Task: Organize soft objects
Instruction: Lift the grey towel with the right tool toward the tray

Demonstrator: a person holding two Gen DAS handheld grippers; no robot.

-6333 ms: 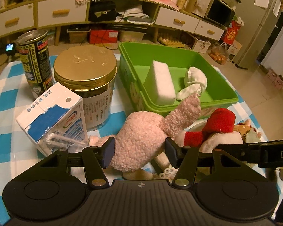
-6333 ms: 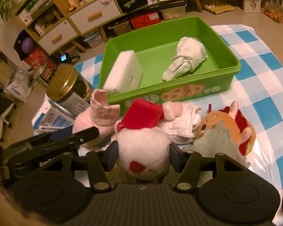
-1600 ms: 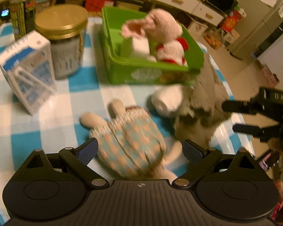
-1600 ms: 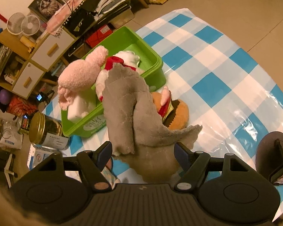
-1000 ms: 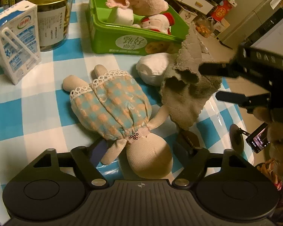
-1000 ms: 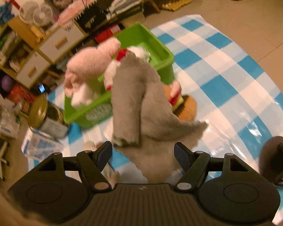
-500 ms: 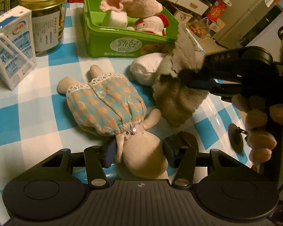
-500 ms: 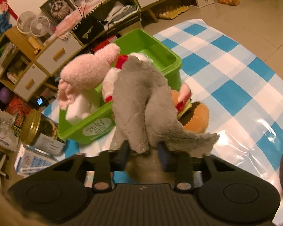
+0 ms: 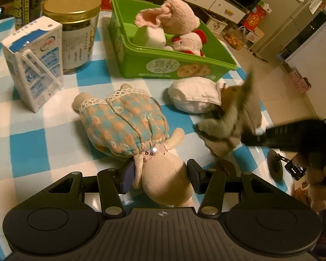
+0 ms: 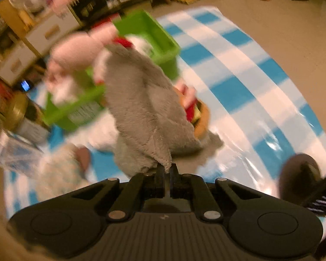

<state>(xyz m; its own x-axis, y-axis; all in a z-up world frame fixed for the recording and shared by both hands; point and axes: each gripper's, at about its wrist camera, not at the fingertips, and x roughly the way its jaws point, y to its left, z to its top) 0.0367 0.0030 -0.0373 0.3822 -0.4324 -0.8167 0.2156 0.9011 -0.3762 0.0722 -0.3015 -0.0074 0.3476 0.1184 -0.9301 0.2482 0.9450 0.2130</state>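
Note:
My left gripper is shut on the head of a beige rag doll in a checked dress, which lies on the checked tablecloth. My right gripper is shut on the edge of a grey fuzzy cloth, which hangs lifted and also shows blurred in the left wrist view. The green bin holds a pink plush, a white sponge and a Santa plush. A white soft bundle lies in front of the bin.
A milk carton, a gold-lidded jar and a can stand left of the bin. A plush burger lies behind the grey cloth. The table's right edge drops to the floor. Drawers and shelves stand beyond.
My right gripper has closed tight on the grey cloth's edge and is moving fast, blurring the view. My left gripper has closed on the doll's head.

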